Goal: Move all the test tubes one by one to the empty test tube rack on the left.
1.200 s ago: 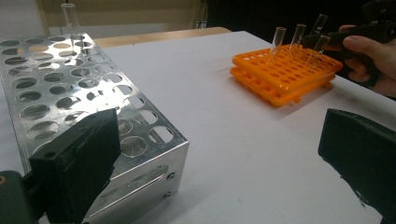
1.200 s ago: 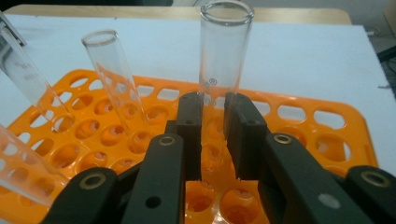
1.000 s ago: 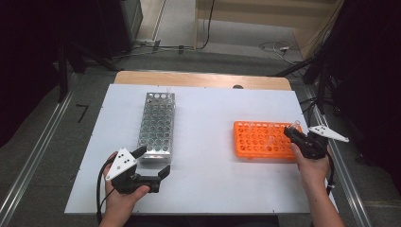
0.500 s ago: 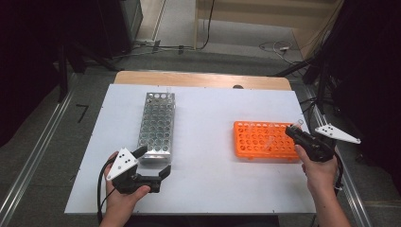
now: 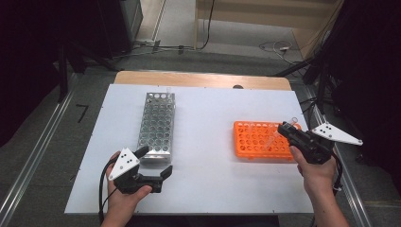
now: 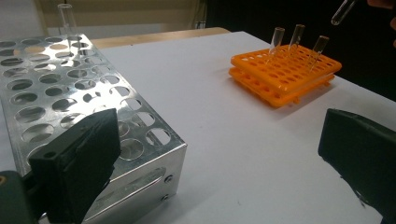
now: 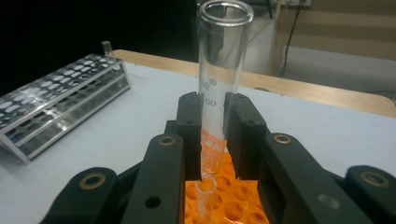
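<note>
Glass tube clamped in right jaws above orange rack; left jaws wide, idle.

Left gripper (image 5: 153, 163): jaws spread wide, nothing between them, resting low on the worktop (image 5: 208, 189) just short of the near end of the metal rack (image 5: 157, 125). Metal rack: one tube (image 6: 67, 18) standing at the far end, other holes seen empty. Orange rack (image 5: 260, 139), directly under the right jaws: three tubes upright in the left gripper view. Right gripper (image 5: 289, 131): jaws closed narrow on a test tube (image 7: 219, 70). Risks, judged: smooth glass slipping in the pads; lower end knocking a neighbouring tube (image 7: 204, 196) just below the jaws; too tight a squeeze cracking it.
</note>
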`<state>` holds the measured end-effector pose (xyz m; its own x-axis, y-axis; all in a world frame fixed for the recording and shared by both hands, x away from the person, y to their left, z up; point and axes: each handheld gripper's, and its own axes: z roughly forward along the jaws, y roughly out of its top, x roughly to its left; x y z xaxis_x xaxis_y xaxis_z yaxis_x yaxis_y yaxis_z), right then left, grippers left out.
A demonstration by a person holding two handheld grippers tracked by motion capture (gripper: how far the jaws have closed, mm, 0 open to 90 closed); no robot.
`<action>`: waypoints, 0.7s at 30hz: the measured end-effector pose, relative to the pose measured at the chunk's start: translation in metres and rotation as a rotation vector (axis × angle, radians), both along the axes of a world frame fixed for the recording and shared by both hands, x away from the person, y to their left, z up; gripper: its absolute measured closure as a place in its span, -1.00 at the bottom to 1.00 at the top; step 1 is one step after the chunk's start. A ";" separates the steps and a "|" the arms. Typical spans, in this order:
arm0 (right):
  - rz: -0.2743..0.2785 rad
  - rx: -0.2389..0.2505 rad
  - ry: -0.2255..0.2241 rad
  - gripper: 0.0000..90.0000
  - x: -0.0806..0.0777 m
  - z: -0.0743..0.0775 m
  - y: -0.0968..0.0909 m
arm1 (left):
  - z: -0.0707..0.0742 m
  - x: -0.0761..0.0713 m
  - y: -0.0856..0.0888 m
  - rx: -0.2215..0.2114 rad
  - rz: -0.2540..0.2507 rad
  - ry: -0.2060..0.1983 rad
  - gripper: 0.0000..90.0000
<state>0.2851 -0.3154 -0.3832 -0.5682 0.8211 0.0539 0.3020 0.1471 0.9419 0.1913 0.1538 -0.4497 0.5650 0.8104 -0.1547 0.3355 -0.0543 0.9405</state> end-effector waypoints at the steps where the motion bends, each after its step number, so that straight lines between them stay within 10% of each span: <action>1: 0.000 0.000 0.000 0.65 0.000 0.000 0.000 | 0.000 0.000 0.000 0.002 -0.002 0.000 -1.00; 21: 0.193 -0.013 0.019 0.65 -0.016 -0.010 0.056 | 0.001 -0.001 -0.006 0.007 -0.018 -0.008 -1.00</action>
